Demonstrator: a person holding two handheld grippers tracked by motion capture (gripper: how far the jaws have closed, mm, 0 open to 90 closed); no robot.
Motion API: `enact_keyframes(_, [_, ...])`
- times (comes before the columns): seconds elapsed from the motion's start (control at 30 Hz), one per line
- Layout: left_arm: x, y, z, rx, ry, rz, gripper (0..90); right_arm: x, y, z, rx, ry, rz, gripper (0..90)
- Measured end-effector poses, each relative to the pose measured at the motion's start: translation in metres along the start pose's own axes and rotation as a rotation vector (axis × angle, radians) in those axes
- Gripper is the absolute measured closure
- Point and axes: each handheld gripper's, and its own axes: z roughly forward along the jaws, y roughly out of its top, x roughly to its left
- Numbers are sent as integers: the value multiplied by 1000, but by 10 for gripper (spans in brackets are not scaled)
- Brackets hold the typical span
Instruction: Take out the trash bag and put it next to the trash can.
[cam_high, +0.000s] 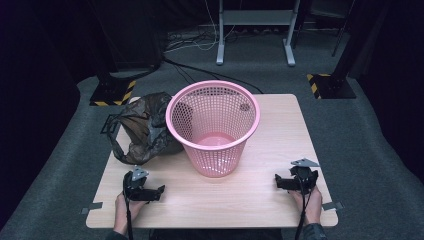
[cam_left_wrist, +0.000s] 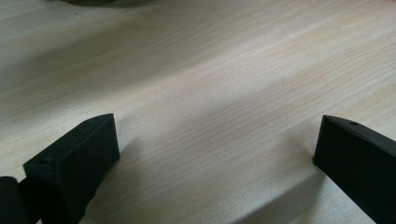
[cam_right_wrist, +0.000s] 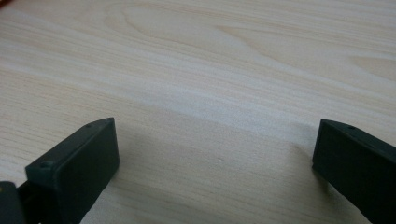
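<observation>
**Bag still outside the basket, both tools parked on the bench**

As far as the pictures show, the real work is still ahead of you. The pink basket (cam_high: 214, 127) stands upright near the middle of the bench (cam_high: 280, 130) with nothing lining it; you can see its bare floor through the open top. The dark plastic bag (cam_high: 145, 129) lies crumpled on the bench just beside the basket on its left, touching or nearly touching the wall, and partly reaching past the bench's left edge. Judging from that, the bag has yet to be picked up, opened and fitted into or over the basket.

Your left tool (cam_high: 159, 190) rests low at the near left of the bench, just short of the bag, its tips pointing toward the middle. In the left gripper view its jaws stand wide apart with bare wood between them. Your right tool (cam_high: 278, 182) sits at the near right, well apart from the basket, tips also pointing inward. Its jaws stand spread too, holding nothing. Your hands grip both from the near edge, forearms low.
</observation>
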Motion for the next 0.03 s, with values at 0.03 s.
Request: enact_keyframes(0.03, [0, 0, 0, 0, 0, -1, 0, 0, 0, 0, 0, 0, 0, 0])
